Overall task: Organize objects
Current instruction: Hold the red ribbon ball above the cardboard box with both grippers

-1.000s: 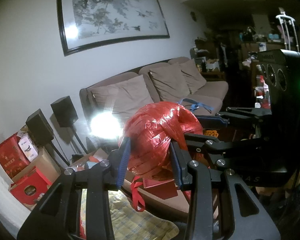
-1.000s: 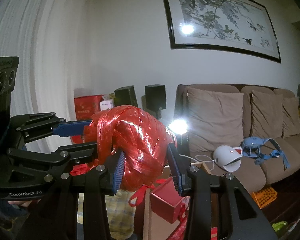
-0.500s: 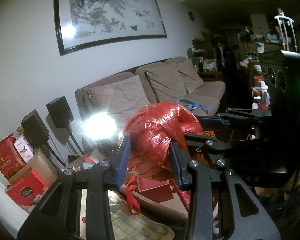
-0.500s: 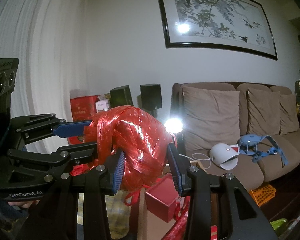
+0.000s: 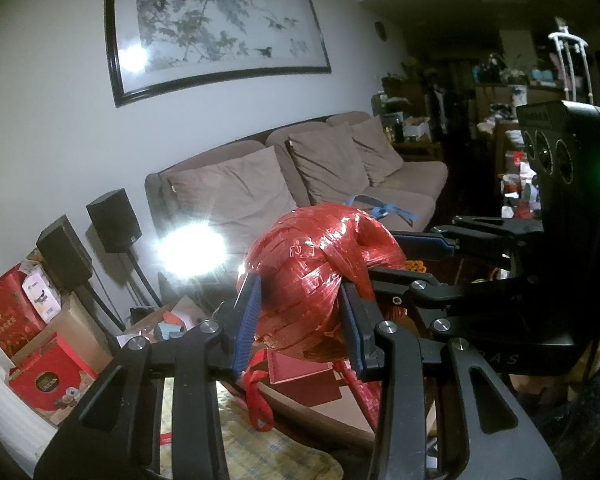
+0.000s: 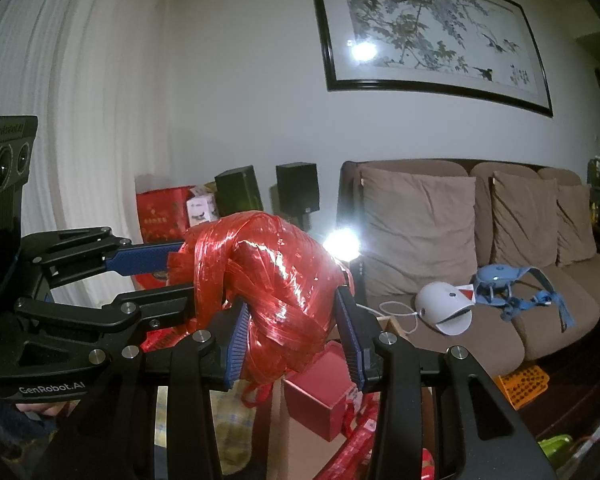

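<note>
In front of the sofa (image 5: 340, 176), a red ribbon ball (image 5: 316, 280) is clamped by the left gripper (image 5: 300, 320) and right gripper (image 6: 292, 332), jaws partly closed.

Both wrist cams close behind own fingers, facing sofa (image 5: 340, 184) wall; shared: red ball (image 6: 268, 280) frame-centre, painting (image 6: 428, 36) up top.

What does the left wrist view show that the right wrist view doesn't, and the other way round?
Only the left wrist view shows the dark cluttered room beyond the sofa. Only the right wrist view shows the white dome-shaped device and an orange crate. Both show the red ribbon bundle clamped by the left gripper and right gripper, the sofa and the framed painting.
</note>
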Action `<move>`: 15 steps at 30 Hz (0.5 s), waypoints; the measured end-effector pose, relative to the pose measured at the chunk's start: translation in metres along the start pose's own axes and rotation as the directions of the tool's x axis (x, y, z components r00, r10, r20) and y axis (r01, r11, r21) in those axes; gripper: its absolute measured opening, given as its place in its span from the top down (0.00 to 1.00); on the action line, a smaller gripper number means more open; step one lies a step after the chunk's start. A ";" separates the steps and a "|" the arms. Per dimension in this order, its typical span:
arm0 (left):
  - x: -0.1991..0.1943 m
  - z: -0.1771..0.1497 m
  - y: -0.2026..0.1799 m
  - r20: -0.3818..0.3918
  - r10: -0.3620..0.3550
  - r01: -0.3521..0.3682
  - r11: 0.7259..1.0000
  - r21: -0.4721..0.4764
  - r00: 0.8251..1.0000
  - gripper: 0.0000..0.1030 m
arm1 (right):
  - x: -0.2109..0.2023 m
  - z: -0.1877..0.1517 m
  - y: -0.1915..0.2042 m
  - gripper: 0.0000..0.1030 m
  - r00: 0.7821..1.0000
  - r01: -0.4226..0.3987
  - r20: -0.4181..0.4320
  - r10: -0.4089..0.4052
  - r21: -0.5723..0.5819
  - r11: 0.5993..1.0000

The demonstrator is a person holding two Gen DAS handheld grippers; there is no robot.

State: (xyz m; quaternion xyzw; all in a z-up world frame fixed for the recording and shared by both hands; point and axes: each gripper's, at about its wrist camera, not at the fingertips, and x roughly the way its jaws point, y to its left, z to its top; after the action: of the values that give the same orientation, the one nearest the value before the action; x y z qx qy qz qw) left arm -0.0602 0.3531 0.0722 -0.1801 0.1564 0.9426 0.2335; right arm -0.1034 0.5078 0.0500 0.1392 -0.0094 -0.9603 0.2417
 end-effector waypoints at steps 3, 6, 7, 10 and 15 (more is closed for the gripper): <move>0.003 0.000 0.000 -0.002 -0.007 0.007 1.000 -0.001 1.000 0.66 | 0.000 0.000 -0.002 0.60 1.000 0.006 -0.004 -0.006 -0.001 1.000; 0.005 0.001 -0.001 -0.002 -0.010 0.010 1.000 -0.002 1.000 0.66 | 0.000 0.000 -0.003 0.60 1.000 0.009 -0.006 -0.009 0.001 1.000; 0.005 0.001 -0.002 -0.002 -0.012 0.012 1.000 -0.001 1.000 0.66 | 0.000 0.000 -0.004 0.60 1.000 0.011 -0.007 -0.011 0.002 1.000; 0.007 0.002 -0.003 -0.002 -0.016 0.016 1.000 -0.002 1.000 0.66 | -0.001 -0.001 -0.007 0.60 1.000 0.015 -0.008 -0.015 0.004 1.000; 0.010 0.002 -0.006 -0.003 -0.024 0.024 1.000 -0.002 1.000 0.66 | -0.002 -0.002 -0.012 0.60 1.000 0.021 -0.011 -0.021 0.008 1.000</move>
State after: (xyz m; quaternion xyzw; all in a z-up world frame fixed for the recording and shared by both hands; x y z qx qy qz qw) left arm -0.0660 0.3625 0.0684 -0.1836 0.1534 0.9397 0.2445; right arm -0.1065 0.5192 0.0477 0.1457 -0.0105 -0.9619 0.2309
